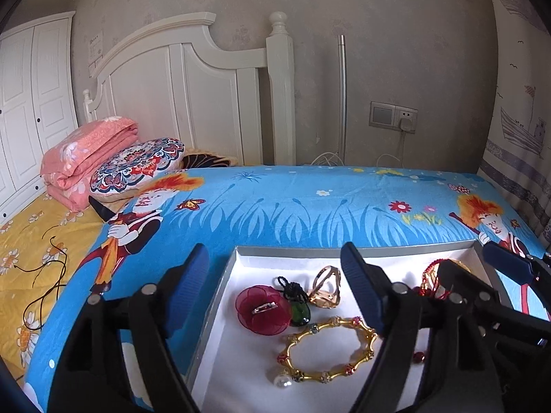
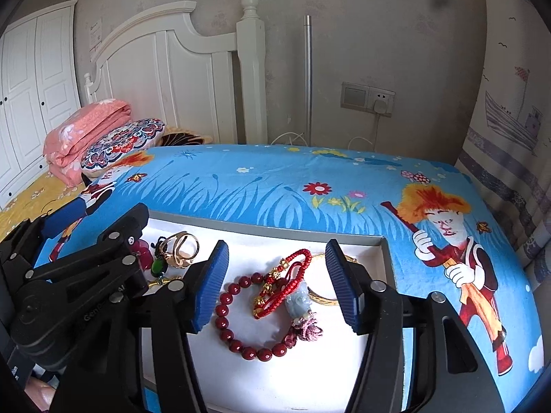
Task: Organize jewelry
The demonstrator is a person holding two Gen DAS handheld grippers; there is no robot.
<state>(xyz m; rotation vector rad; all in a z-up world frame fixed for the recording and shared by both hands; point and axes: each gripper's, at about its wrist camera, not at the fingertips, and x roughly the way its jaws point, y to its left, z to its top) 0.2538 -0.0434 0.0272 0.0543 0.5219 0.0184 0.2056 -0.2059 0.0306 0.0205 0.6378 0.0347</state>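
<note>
Both claws (image 1: 275, 296) (image 2: 275, 285) gape above the tray's rim (image 1: 344, 251)

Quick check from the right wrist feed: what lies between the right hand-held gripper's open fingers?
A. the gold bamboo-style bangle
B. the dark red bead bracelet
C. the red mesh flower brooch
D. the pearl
B: the dark red bead bracelet lies in the white tray between the open right hand-held gripper fingers.

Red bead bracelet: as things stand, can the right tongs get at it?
Probably yes. The right tongs are open above the tray, the bead bracelet between their fingers. Only the red cord bracelet and blue pendant lie over its far side.
</note>
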